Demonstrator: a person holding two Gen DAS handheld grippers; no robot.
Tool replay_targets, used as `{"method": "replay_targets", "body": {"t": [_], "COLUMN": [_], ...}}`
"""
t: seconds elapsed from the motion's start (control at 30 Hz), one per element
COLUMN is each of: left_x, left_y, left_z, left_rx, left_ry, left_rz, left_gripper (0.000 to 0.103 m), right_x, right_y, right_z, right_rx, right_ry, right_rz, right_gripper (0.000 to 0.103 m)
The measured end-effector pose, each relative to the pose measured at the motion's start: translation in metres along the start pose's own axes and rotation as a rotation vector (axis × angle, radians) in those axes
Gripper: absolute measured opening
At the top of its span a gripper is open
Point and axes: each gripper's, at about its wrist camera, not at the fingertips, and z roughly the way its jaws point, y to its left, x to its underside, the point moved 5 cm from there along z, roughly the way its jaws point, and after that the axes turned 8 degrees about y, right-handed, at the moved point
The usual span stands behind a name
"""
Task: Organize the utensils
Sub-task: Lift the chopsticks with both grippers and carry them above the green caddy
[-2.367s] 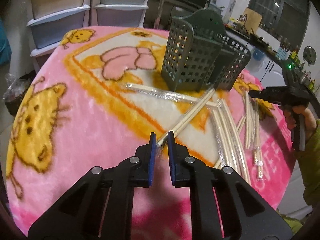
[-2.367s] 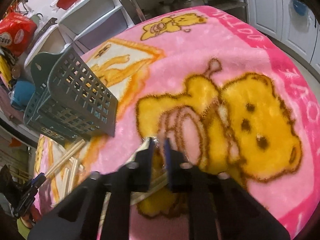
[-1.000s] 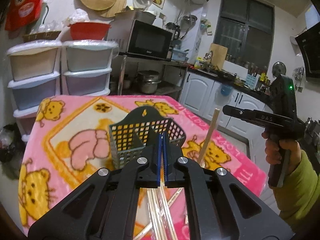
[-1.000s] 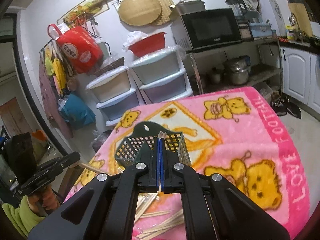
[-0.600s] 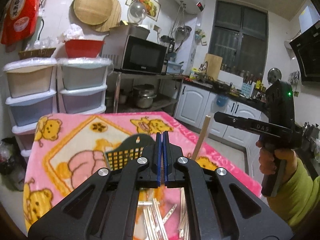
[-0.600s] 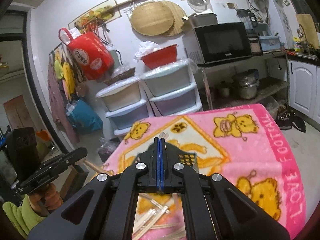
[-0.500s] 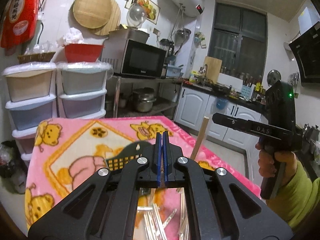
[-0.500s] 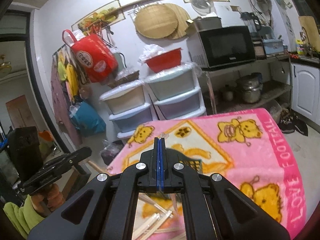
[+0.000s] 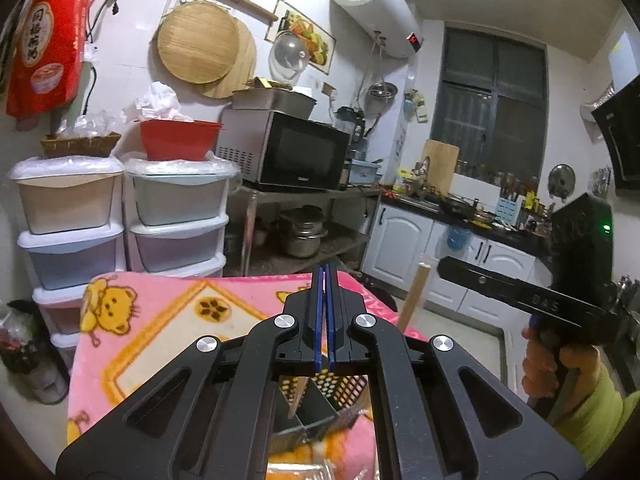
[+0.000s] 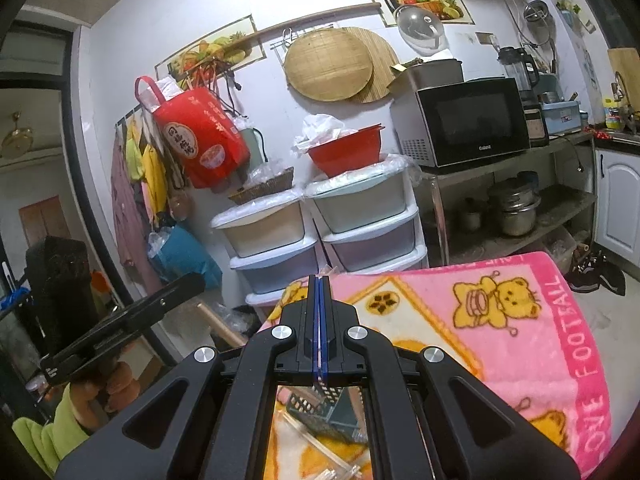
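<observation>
Left wrist view: left gripper (image 9: 325, 312) with jaws pressed together on a wrapped chopstick pair (image 9: 299, 394), stick hanging below the jaws into the grey slotted utensil basket (image 9: 320, 400) on the pink-blanketed worktop (image 9: 160, 320). Step judged: carry to basket. Next: lowering into a compartment, then release.

Right wrist view: right gripper (image 10: 319, 320) likewise clamped on a thin wrapped pair, clear wrapper tip (image 10: 327, 269) just above the jaws; basket beneath, loose wrapped pairs (image 10: 320, 448) below.
</observation>
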Motion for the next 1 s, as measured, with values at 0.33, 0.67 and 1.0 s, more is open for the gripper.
{"method": "replay_targets", "body": {"t": [0.33,0.67,1.0], "left_x": [0.017,0.046,0.067], "left_y": [0.022,0.03,0.036], "left_z": [0.039,0.066,0.075], "left_rx": [-0.018,-0.024,-0.046], "left_ry": [0.07,0.147,0.189], "left_rz": [-0.045,-0.067,-0.081], "left_gripper": [0.0,0.0,0.0], "right_x": [0.008,0.031,0.046], "right_y": [-0.024,-0.042,-0.046], "right_z": [0.038,0.057,0.058], "right_rx": [0.073,0.137,0.167], "right_ry": [0.064,0.111,0.136], "right_rz": [0.025,0.056,0.062], "right_gripper": [0.001,0.001,0.001]}}
